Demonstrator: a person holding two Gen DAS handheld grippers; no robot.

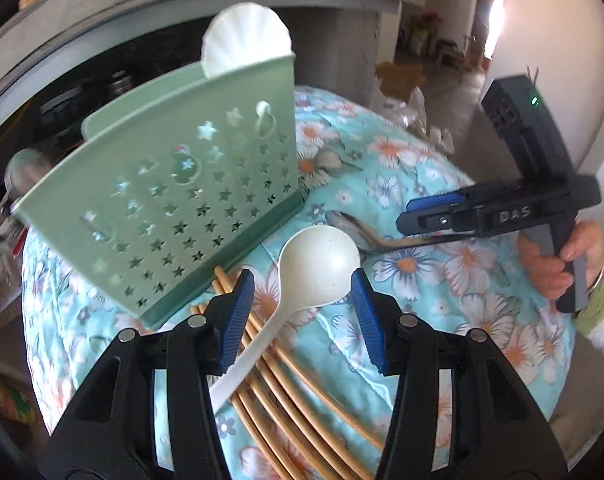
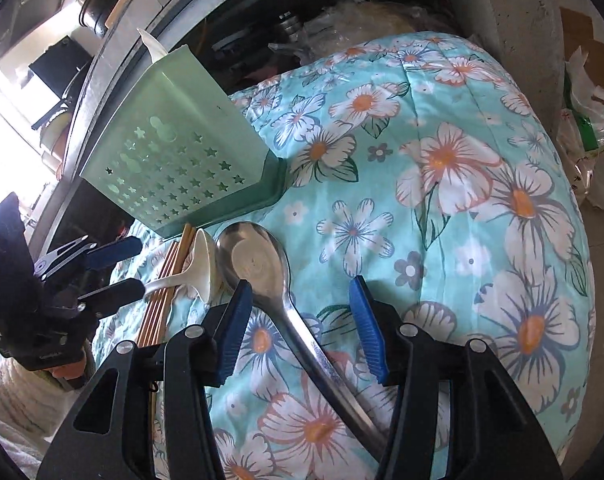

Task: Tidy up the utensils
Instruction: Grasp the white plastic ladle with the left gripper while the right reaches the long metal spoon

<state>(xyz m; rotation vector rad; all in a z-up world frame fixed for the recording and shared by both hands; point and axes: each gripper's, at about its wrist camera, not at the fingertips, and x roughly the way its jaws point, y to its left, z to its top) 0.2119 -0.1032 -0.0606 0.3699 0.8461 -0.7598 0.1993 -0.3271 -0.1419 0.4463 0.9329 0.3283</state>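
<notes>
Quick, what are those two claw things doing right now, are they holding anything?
Left gripper: open, holding nothing; white ladle lies between its fingers.
Right gripper: open, holding nothing; metal spoon lies between its fingers.

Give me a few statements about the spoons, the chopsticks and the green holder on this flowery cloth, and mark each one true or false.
1. The white spoon lies across the chopsticks. True.
2. The metal spoon is standing in the green holder. False: it lies on the cloth, in front of the holder.
3. The left gripper is open, with the white spoon's handle between its pads. True.
4. The right gripper is clamped on the chopsticks. False: it is open over the metal spoon's handle.
5. The holder's wall has star-shaped holes. True.
6. The holder is empty. False: a white scalloped piece sticks up out of its top.
</notes>
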